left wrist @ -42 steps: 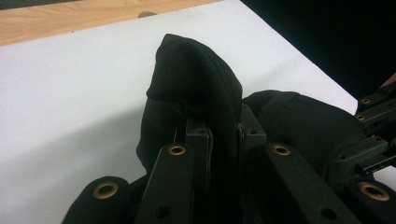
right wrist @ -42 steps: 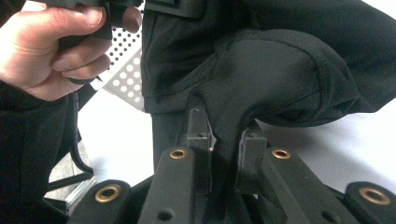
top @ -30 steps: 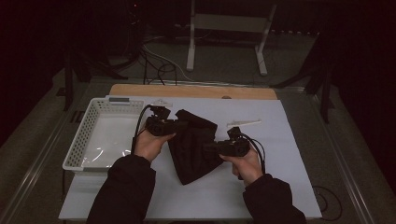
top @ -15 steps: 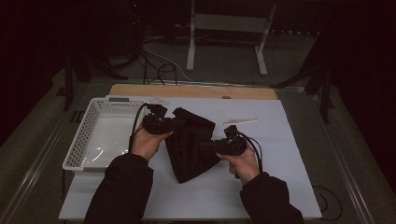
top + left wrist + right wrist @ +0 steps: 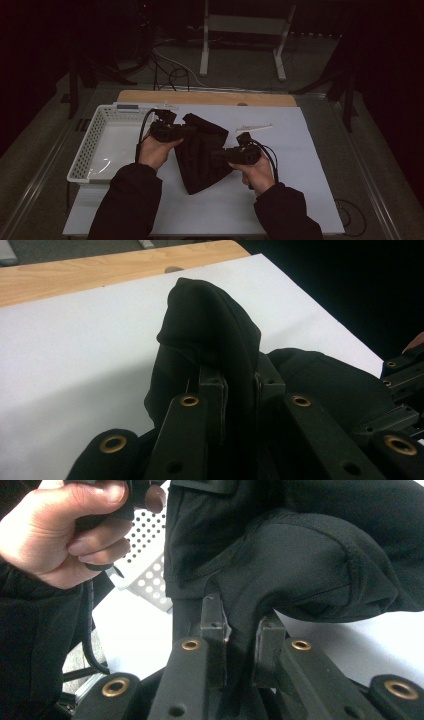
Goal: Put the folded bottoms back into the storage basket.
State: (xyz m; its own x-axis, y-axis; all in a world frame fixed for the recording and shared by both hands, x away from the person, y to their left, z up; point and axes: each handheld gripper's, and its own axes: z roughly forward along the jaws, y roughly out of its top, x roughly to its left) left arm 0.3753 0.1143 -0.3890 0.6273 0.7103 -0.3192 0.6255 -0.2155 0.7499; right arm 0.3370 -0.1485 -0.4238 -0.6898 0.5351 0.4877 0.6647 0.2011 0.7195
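- High view: I have the black cloth (image 5: pixel 202 152) held just above the white table sheet (image 5: pixel 300 165), beside the white basket (image 5: pixel 95 145). Left gripper (image 5: pixel 182 131) grips its top edge, right gripper (image 5: pixel 217 155) its right edge.
- Left gripper view: jaws narrow, clamped on a raised cloth fold (image 5: pixel 215 335).
- Right gripper view: jaws narrow, pinching the cloth (image 5: pixel 300 560); the other hand (image 5: pixel 55 535) shows upper left.

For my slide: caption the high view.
Left gripper and right gripper pinch a black cloth over a white sheet.
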